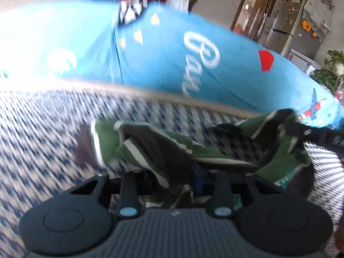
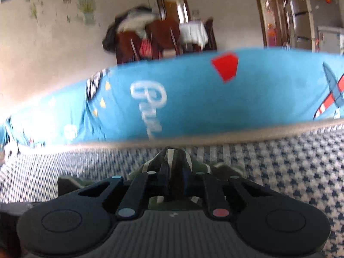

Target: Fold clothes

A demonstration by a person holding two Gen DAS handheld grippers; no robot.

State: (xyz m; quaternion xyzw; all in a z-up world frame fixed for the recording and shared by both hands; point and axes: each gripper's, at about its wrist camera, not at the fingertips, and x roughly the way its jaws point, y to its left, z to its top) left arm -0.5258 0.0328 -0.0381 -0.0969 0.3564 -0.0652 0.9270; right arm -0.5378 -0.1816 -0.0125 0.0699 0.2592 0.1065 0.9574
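A green, black and white striped garment [image 1: 172,148] hangs bunched between both grippers above a blue-and-white checked surface [image 1: 43,129]. My left gripper [image 1: 174,178] is shut on one part of the garment, whose folds cover its fingertips. My right gripper shows at the right of the left wrist view [image 1: 301,129], gripping the garment's other end. In the right wrist view the right gripper [image 2: 174,169] is shut on the garment [image 2: 172,157], which bulges out between its fingers. Both views are motion-blurred.
A bright blue cover with white lettering and a red shape [image 1: 172,53] drapes the back of the checked surface [image 2: 290,161]. Behind it are chairs [image 2: 150,40], a doorway [image 1: 251,8], a fridge [image 1: 292,23] and plants [image 1: 329,71].
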